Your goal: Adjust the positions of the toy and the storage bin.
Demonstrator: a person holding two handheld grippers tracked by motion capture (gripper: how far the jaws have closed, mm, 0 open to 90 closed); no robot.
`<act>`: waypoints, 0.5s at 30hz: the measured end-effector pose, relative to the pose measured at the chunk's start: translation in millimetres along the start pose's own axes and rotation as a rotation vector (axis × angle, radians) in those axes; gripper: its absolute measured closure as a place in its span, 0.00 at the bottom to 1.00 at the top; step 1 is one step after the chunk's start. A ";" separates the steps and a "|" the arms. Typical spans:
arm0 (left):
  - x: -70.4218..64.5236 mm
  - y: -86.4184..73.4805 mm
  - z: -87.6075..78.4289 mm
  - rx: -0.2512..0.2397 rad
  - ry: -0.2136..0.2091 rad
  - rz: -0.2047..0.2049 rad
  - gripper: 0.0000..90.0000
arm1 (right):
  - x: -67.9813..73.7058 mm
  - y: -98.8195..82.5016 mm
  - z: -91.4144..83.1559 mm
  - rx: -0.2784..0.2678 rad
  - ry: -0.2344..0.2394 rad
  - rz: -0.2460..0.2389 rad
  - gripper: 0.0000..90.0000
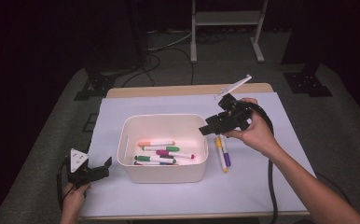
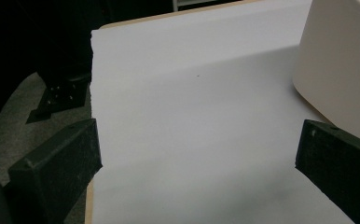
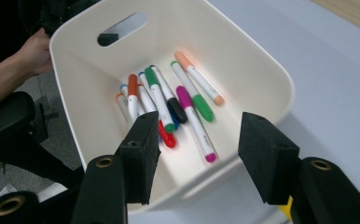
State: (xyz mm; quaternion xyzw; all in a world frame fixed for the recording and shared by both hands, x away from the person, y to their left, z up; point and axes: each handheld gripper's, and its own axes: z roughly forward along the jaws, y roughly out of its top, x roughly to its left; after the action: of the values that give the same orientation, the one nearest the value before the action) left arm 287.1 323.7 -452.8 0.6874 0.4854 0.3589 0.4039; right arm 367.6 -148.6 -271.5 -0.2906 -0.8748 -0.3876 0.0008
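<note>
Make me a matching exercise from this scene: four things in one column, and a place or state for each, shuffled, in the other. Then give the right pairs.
Things:
1. white bin
2. yellow marker
3. left gripper
4. right gripper

Places or states:
A. lies on the white sheet, right of the bin
B. held up over the bin's right rim, jaws open and nothing between them
C. low over the sheet, left of the bin, jaws open
D. stands mid-table with coloured markers inside

Pairs: 1-D, 2-A, 3-C, 4-B
</note>
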 end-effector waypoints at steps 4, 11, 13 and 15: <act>0.0 -0.1 0.3 -0.003 0.000 -0.001 0.00 | -10.6 -15.8 -5.7 -0.008 -0.018 0.036 0.52; -0.3 -0.1 -0.1 -0.001 0.003 0.003 0.00 | -27.7 -45.8 -6.9 -0.023 -0.040 0.088 0.51; -0.4 -0.2 0.1 -0.003 0.003 0.001 0.00 | -32.0 -51.9 -6.3 -0.020 -0.051 0.099 0.51; -0.4 -0.2 0.0 -0.004 0.003 0.002 0.00 | -36.7 -58.4 -5.3 -0.018 -0.055 0.118 0.51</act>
State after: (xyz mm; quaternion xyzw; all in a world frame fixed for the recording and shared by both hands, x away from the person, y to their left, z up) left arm 286.9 323.3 -453.1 0.6867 0.4845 0.3611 0.4041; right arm 367.2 -201.8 -315.6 -0.3522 -0.8523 -0.3866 -0.0028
